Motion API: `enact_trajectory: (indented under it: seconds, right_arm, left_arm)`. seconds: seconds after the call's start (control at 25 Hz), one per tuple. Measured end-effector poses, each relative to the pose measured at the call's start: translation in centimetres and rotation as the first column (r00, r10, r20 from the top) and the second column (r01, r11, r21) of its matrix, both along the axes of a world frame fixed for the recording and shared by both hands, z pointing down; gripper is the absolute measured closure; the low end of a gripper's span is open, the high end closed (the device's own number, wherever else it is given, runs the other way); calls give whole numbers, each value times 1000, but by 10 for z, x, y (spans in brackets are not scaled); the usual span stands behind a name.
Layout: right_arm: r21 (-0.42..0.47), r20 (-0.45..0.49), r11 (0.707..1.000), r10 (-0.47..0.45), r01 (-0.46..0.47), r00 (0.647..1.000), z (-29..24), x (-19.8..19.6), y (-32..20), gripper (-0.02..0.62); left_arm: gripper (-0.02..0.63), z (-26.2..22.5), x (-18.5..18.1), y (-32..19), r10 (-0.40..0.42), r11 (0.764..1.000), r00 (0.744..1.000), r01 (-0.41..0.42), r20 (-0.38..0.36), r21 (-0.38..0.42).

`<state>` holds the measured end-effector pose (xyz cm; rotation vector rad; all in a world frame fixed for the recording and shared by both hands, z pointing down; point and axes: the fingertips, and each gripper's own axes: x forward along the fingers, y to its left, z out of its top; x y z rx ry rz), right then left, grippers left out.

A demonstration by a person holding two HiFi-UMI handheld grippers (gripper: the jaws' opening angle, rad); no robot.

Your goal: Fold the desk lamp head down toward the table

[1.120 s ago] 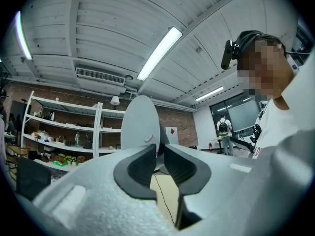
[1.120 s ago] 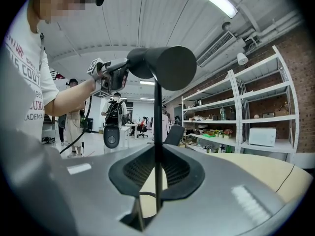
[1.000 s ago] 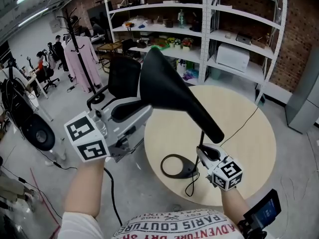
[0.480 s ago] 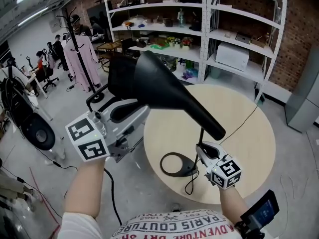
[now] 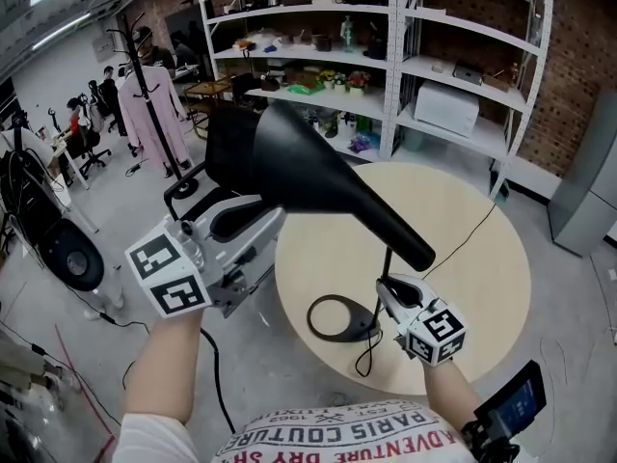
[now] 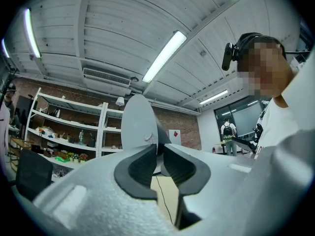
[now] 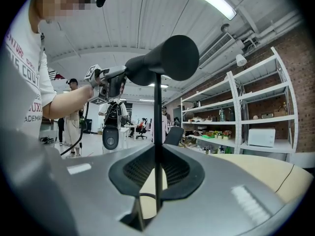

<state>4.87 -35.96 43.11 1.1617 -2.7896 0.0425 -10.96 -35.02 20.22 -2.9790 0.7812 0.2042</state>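
Note:
A black desk lamp stands on the round table (image 5: 472, 258) on a ring base (image 5: 335, 318). Its thin stem (image 5: 388, 262) rises to a long cone-shaped head (image 5: 323, 177), which slants with the wide end up and to the left. My left gripper (image 5: 273, 208) is shut on the rim of the wide end; in the left gripper view that rim (image 6: 139, 124) rises pale from between the pads of the gripper (image 6: 160, 150). My right gripper (image 5: 387, 286) is shut on the stem low down, and in the right gripper view the stem (image 7: 157, 112) runs up between the closed jaws (image 7: 157, 154) to the head (image 7: 165, 60).
The lamp's cable (image 5: 472, 230) trails across the table to its far edge. Behind the table stand white shelving racks (image 5: 405, 56) with a microwave (image 5: 449, 110). A black office chair (image 5: 227, 152) and a coat rack with a pink garment (image 5: 154, 104) stand at the left.
The wide end of the lamp head has swung left and the head lies flatter than before. Both grippers have kept their hold and barely shifted.

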Motion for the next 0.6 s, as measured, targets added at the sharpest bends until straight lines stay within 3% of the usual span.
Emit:
enact_trajectory:
  seconds: [0.6]
  right_arm:
    - [3,-9,1000,-2,2,1000,3,0,0,555]
  left_arm:
    - [563,17,-6,0,-25,1000,999,25,-19,-15]
